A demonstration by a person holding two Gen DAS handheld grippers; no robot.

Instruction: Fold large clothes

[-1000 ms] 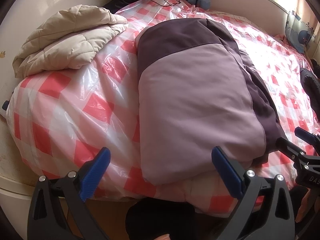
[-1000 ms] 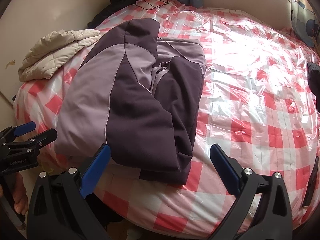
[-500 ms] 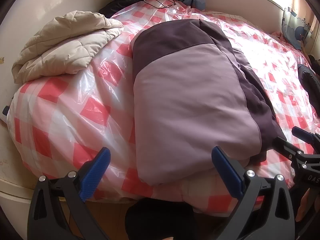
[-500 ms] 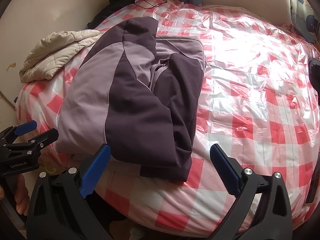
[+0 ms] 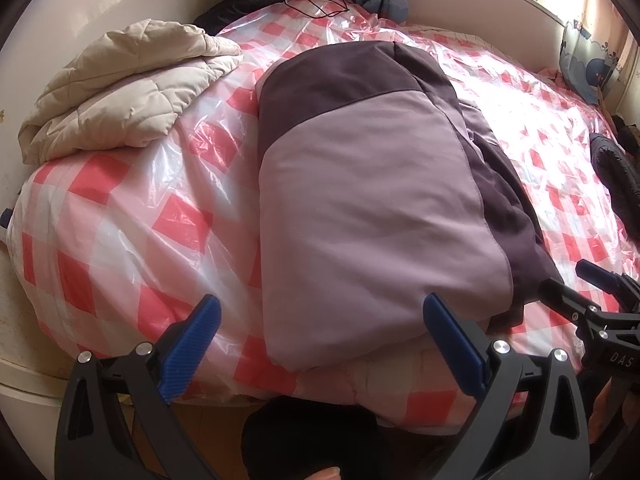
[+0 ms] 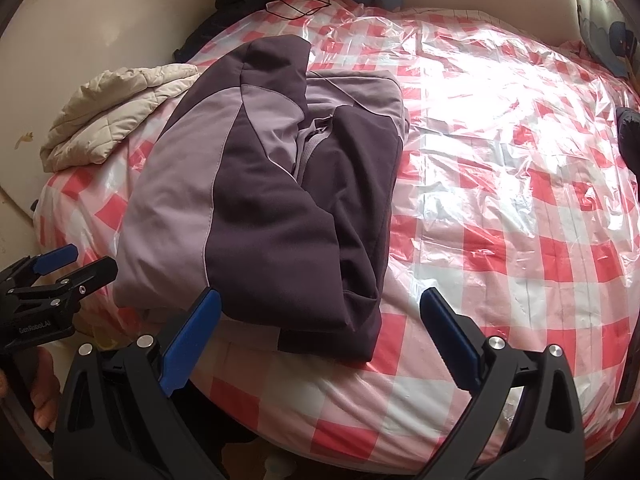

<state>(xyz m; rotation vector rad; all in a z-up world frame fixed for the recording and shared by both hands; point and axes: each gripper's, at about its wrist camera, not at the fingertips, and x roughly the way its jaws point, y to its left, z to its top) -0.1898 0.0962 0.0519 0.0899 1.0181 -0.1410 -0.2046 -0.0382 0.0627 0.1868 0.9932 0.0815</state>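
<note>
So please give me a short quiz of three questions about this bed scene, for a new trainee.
1. True or false: the right gripper is shut on the purple jacket.
2. Which garment lies nearest the wall? A) beige quilted coat B) purple jacket C) a blue towel
3. Fill in: the bed is covered by a red-and-white checked ____ sheet.

Key:
1. False; both the right and the left gripper are open and hold nothing.
2. A
3. plastic
</note>
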